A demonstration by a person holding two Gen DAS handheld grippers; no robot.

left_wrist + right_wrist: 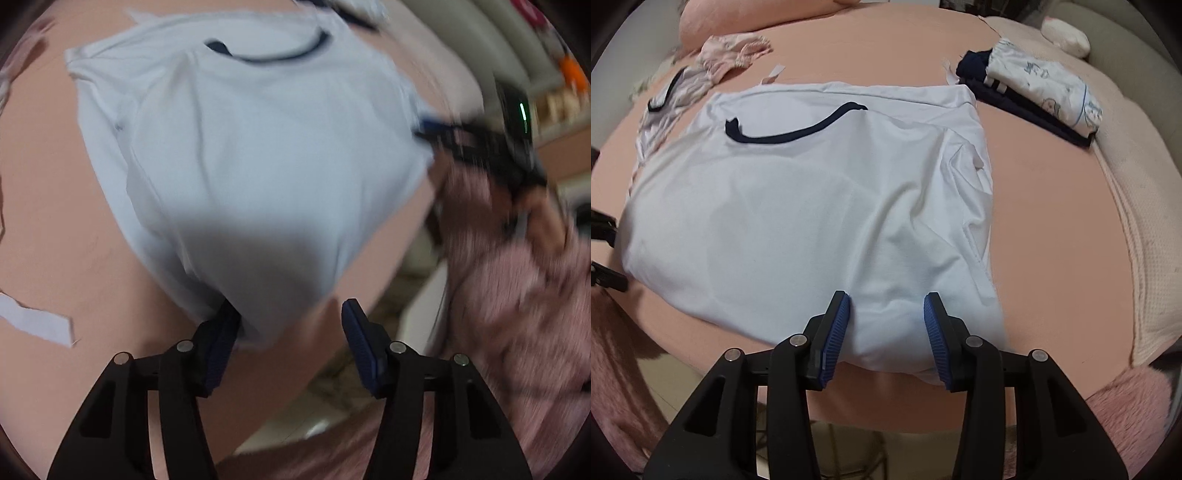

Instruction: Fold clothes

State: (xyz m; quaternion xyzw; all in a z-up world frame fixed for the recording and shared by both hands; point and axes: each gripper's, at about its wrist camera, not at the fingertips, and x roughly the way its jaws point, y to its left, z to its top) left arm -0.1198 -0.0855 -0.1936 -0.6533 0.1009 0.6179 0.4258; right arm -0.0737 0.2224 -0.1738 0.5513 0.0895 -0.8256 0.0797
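A white T-shirt (798, 206) with a dark navy neck trim (783, 129) is spread flat on a bed covered by a peach-pink sheet (1049, 229). The near hem of the shirt lies at the bed's edge, where both grippers are found.

In the right wrist view, the right gripper (886, 325) is seen with its jaws spread, and a bulge of the shirt's hem is caught loosely between the two blue pads; whether the cloth is pressed by them cannot be told. The sleeve on the right side of the shirt is folded inward over the body.

In the left wrist view, which is blurred, the left gripper (290, 332) is shown with its jaws spread as well. The corner of the shirt touches the left blue pad (221, 343), while the other pad stands clear of the cloth. The right gripper is glimpsed at the far corner of the shirt, beside a fluffy pink sleeve (517, 295).

Beyond the shirt, a stack of folded clothes (1034, 92), dark navy below and white printed above, is placed on the sheet. A pink frilled garment (731, 55) and a white garment with dark trim (665, 103) lie crumpled at the far left, near a pink pillow (746, 18).
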